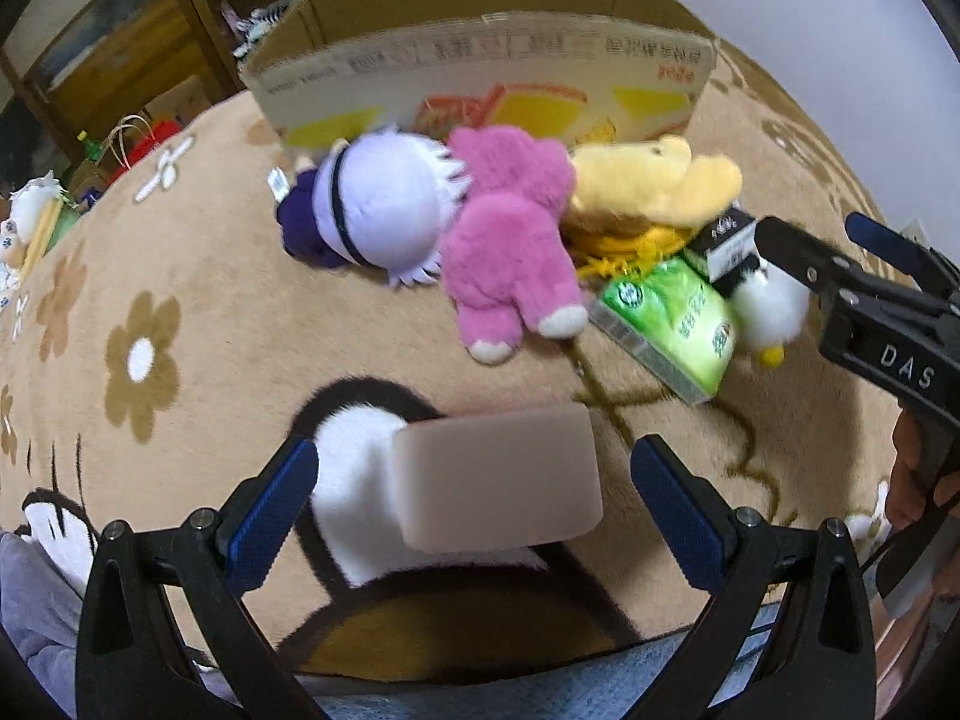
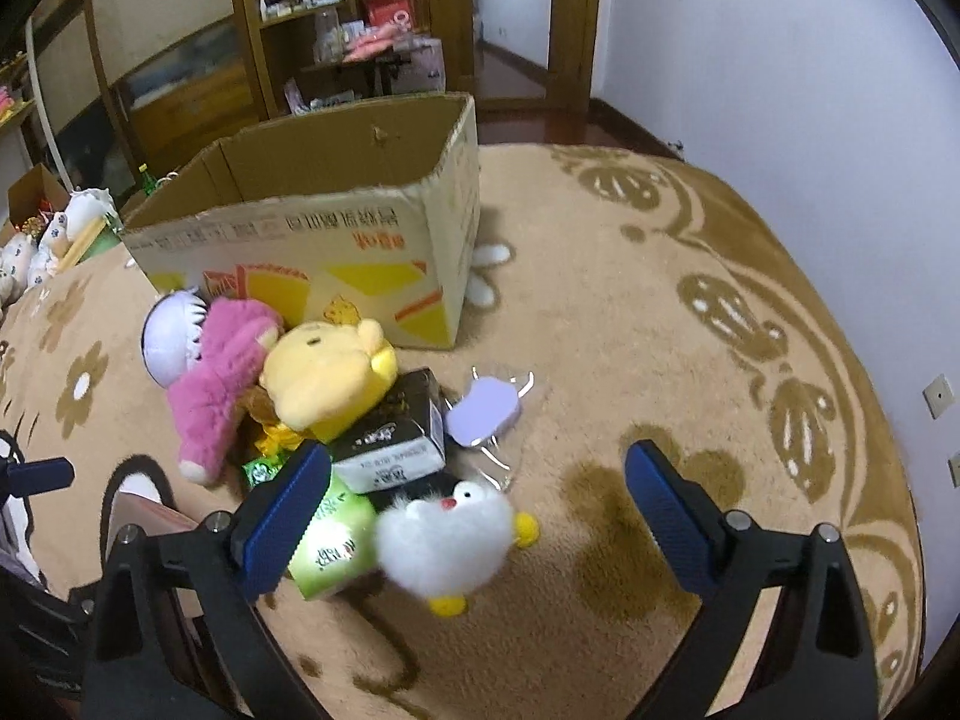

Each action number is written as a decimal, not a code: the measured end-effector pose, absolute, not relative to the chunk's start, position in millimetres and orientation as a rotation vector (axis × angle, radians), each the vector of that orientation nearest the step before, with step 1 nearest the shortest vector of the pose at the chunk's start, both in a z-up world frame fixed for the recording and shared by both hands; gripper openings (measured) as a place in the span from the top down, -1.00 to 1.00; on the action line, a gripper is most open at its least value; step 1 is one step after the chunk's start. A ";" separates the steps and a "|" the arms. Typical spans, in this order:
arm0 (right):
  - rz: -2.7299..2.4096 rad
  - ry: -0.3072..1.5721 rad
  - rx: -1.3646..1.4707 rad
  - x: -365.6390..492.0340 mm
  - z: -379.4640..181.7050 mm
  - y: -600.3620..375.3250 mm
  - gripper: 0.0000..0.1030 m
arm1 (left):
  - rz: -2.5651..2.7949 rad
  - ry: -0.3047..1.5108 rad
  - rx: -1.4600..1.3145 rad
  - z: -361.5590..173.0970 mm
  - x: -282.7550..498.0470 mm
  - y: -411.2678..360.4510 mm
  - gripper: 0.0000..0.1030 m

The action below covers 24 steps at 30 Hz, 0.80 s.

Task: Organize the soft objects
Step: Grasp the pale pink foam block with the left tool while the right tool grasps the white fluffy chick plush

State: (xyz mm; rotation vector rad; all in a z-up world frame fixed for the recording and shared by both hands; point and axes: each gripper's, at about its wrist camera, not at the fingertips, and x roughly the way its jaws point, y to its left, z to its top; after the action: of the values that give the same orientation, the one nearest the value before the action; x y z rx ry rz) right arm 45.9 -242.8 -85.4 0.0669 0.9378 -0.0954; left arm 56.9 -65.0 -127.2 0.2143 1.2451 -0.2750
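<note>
Both tools gape empty, the right tool [image 2: 477, 501] poised over the white chick [image 2: 447, 543] on the carpet [image 2: 600, 324] touching the tissue pack [image 2: 327, 543]; a careless closure risks catching that pack too.

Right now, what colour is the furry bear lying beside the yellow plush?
Pink, with white feet: the pink plush bear shows best in the left wrist view.

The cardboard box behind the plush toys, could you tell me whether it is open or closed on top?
Open. The cardboard box stands upright on the carpet, with no flaps covering it; its inner walls are visible. Its floor is hidden.
</note>
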 end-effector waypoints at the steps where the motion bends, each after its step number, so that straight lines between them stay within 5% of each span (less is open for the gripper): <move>1: -0.094 0.949 0.070 46.8 -88.3 -243.7 -0.99 | -0.281 1.253 0.213 -128.9 56.0 -65.7 -0.99; 11: -0.090 1.131 0.086 55.2 -119.2 -246.5 -0.75 | -0.289 1.349 0.194 -151.7 60.2 -67.2 -0.93; 14: -0.080 1.153 0.129 55.7 -124.5 -251.2 -0.57 | -0.302 1.374 0.181 -157.5 59.2 -67.7 -0.58; 20: -0.045 1.169 0.212 59.2 -133.6 -255.9 -0.21 | -0.304 1.364 0.166 -154.8 59.8 -69.2 -0.38; 22: -0.047 1.202 0.213 62.6 -141.9 -255.1 -0.03 | -0.301 1.357 0.161 -152.9 60.7 -66.0 -0.31; 24: -0.070 1.213 0.162 62.3 -144.1 -251.8 0.37 | -0.293 1.342 0.162 -149.3 62.1 -64.7 -0.19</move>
State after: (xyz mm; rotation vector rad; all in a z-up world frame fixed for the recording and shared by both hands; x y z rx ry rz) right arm 62.3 -251.8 -144.1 0.1615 1.2130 -0.0701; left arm 62.1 -64.7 -149.3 0.1623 1.3417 -0.2935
